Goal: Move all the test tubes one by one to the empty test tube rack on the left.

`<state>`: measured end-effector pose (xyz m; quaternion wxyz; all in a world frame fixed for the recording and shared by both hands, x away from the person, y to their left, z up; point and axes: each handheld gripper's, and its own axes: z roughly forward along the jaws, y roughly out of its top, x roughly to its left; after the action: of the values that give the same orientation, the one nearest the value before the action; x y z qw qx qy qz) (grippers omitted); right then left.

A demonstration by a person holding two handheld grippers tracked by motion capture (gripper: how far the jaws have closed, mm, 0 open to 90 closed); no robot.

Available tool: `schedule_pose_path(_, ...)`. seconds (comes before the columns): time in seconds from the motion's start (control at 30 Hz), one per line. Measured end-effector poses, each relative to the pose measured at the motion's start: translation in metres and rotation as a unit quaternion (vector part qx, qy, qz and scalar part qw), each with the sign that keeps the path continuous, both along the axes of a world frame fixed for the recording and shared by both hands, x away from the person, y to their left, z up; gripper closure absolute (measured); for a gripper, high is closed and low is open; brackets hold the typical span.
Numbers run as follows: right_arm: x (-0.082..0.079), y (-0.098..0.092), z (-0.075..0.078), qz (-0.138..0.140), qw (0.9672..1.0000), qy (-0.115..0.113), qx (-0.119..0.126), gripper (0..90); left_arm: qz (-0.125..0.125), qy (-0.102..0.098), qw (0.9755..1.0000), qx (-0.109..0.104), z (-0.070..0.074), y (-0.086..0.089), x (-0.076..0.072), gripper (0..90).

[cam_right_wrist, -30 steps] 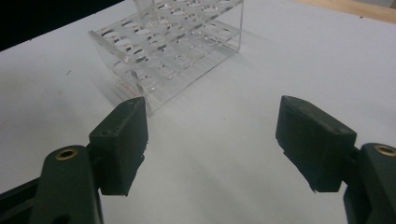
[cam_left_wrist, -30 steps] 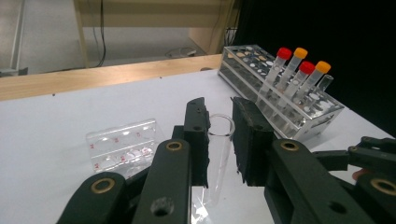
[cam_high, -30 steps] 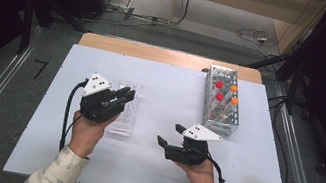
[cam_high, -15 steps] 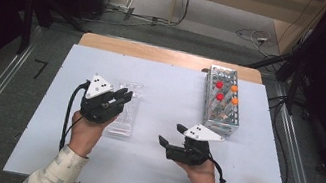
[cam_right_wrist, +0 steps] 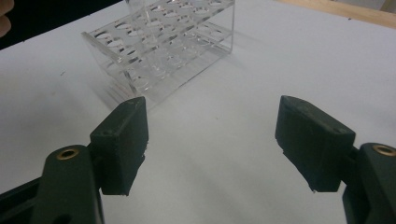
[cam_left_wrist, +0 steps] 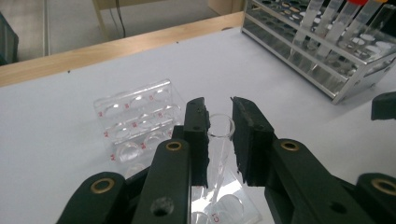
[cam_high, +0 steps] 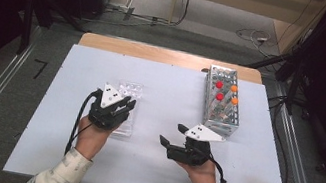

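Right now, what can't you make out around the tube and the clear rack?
- Tube lower end: left gripper view, behind the left tongs, so whether it sits in a well is unclear.
- Clear rack: high view, partly under the left tongs.
- Rack well labels: left gripper view, too small to read.
- Metal rack: left gripper view, cut off by the edge.

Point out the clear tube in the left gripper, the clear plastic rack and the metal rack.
clear tube (cam_left_wrist: 223,128), left gripper view, on its open rim between the pads.
clear plastic rack (cam_left_wrist: 135,116), left gripper view, on its top plate.
metal rack (cam_high: 218,124), high view, on its near end.
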<state>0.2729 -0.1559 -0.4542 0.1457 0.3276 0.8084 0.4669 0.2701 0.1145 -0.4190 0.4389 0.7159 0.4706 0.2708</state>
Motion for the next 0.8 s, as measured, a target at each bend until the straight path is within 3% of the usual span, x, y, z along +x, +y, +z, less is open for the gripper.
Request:
schedule_pose_path(0.23,0.0,0.0,0.0,0.002,1.0,-0.001,-0.002,24.4,-0.003,0.012,0.9998,0.015,-0.01,-0.003,0.001,76.3)
schedule_pose_path(0.47,0.0,0.0,-0.001,0.002,1.0,-0.001,-0.004,24.4,-0.008,0.025,0.9995,0.018,-0.016,-0.003,0.003,75.5)
schedule_pose_path(0.7,0.0,0.0,-0.001,0.001,1.0,-0.002,-0.004,24.6,-0.014,0.025,0.9996,0.005,-0.015,0.0,0.003,73.1)
schedule_pose_path(0.8,0.0,0.0,-0.001,0.001,1.0,-0.002,-0.005,24.6,-0.018,0.026,0.9994,-0.011,-0.014,0.002,0.003,67.0)
